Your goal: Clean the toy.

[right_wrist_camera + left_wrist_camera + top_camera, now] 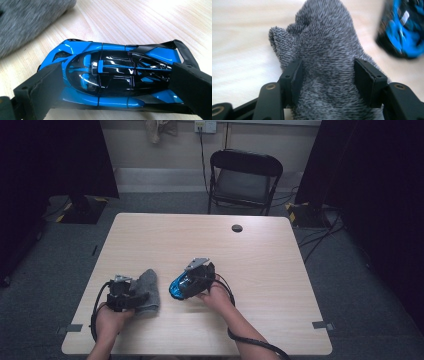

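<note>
the left tongs (328,75) pinch a grey cloth (327,50) on the worktop (260,250); at its 3 o'clock, the right tongs (112,80) pinch a blue toy car (112,75).

The wooden table (260,270) is serving as the landmark. On its near left part a sock (148,290) is lying, with the left gripper (131,298) sitting over the sock's near end, one jaw on each side of it. Just to the right of the sock, apart from it, a toy car (181,287) is resting on the table, sitting between the jaws of the right gripper (192,282). Beyond the table's far edge a folding chair (243,180) is standing on the floor.
</note>
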Tool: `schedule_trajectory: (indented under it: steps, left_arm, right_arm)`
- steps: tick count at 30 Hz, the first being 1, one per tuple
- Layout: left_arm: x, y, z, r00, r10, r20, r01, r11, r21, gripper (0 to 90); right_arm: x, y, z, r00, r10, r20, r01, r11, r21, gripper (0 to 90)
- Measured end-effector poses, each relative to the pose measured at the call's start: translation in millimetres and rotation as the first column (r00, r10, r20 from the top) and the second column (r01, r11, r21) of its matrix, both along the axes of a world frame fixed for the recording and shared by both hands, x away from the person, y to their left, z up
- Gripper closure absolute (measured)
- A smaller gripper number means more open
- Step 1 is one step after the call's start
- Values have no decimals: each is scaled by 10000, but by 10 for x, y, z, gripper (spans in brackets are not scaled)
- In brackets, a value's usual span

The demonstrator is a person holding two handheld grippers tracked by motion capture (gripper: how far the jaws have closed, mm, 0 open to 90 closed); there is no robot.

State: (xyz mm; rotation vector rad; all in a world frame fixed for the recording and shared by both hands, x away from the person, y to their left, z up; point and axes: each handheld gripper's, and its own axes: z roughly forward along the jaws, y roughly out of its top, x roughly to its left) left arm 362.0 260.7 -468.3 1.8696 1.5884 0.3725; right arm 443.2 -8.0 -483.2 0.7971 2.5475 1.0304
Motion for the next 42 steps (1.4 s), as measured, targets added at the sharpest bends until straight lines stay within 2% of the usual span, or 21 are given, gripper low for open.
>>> schedule_trajectory:
  steps: [2, 4, 9, 10, 12, 14, 16, 17, 19, 21, 22, 24, 26, 28, 30, 31, 32, 34, 38, 39, 42]
  left_arm:
    - [35, 26, 65, 9984, 504, 250, -496, 9982, -344, 382]
    - [61, 10, 101, 9955, 913, 258, -895, 9940, -634, 341]
    - [102, -146, -44, 9966, 804, -176, -808, 9964, -257, 282]
    - [112, -173, -77, 9970, 724, -278, -729, 9972, -144, 300]
    - [126, -210, -107, 9993, 338, -135, -333, 9986, 411, 410]
    - [165, -195, -88, 9999, 81, -123, -78, 9996, 279, 556]
    - [231, -173, -33, 9996, -232, 163, 230, 9996, 152, 667]
    - [267, -174, 1, 9974, -525, 486, 525, 9986, 23, 689]
    - [391, -227, 92, 9912, -1016, 846, 999, 9947, 238, 707]
    - [513, -294, 176, 9766, -1888, 1033, 1818, 9806, 735, 713]
    - [592, -346, 209, 9674, -2265, 1136, 2132, 9698, 1181, 713]
    - [776, -457, 239, 9505, -2957, 956, 2787, 9471, 1592, 714]
    - [948, -602, 218, 9401, -3330, 735, 3146, 9300, 1901, 713]
    - [1096, -777, 151, 9190, -3921, 411, 3735, 8993, 2274, 712]
    - [1184, -901, 60, 9066, -4220, 10, 4084, 8780, 2498, 712]
    - [1230, -967, 10, 9069, -4212, -119, 4104, 8765, 2517, 709]
    - [1250, -995, -6, 9029, -4297, -66, 4185, 8757, 2410, 708]
    - [1284, -1043, 0, 9015, -4328, 91, 4218, 8829, 2063, 704]
    - [1297, -1115, 22, 8910, -4539, 84, 4457, 8781, 1741, 704]
    - [1293, -1126, 16, 8910, -4538, 129, 4450, 8787, 1729, 705]
    - [1283, -1132, -10, 9039, -4276, 78, 4228, 8962, 1343, 725]
  right_arm:
    - [1, -2, -1, 10000, 9, 8, -9, 10000, 7, 0]
    - [5, -8, -4, 10000, 14, 10, -14, 10000, 47, 0]
    - [1, -10, -6, 10000, 2, 19, -2, 10000, 71, 0]
    - [1, -10, -7, 10000, 8, 41, -8, 10000, 85, 0]
    - [0, -10, -8, 10000, 0, 34, 0, 10000, 99, 0]
    - [-1, -8, -6, 10000, 2, 18, -2, 10000, 84, 0]
    - [3, -9, -5, 10000, 20, 10, -20, 10000, 69, 0]
    - [6, -10, -5, 10000, 22, 4, -22, 10000, 78, 0]
    - [9, -17, -6, 10000, 27, -4, -26, 9999, 106, 0]
    - [10, -20, -9, 10000, 45, 26, -45, 9999, 123, 0]
    - [10, -21, -9, 10000, 49, 25, -49, 9999, 125, 0]
    - [15, -25, -13, 10000, 77, 41, -78, 9998, 180, 0]
    - [24, -36, -14, 10000, 90, 8, -90, 9997, 219, 0]
    - [29, -41, -15, 9999, 121, 7, -122, 9996, 247, 0]
    - [34, -42, -15, 9999, 144, -12, -144, 9996, 249, 0]
    - [37, -43, -16, 9999, 150, -1, -149, 9995, 260, 0]
    - [36, -43, -15, 9999, 153, -6, -153, 9996, 248, 0]
    - [35, -43, -16, 9999, 148, 1, -148, 9995, 265, 0]
    - [35, -45, -16, 9999, 148, -11, -148, 9995, 274, 0]
    - [35, -47, -17, 9999, 146, 3, -146, 9995, 278, 0]
    - [35, -47, -18, 9999, 138, 2, -138, 9995, 277, 0]
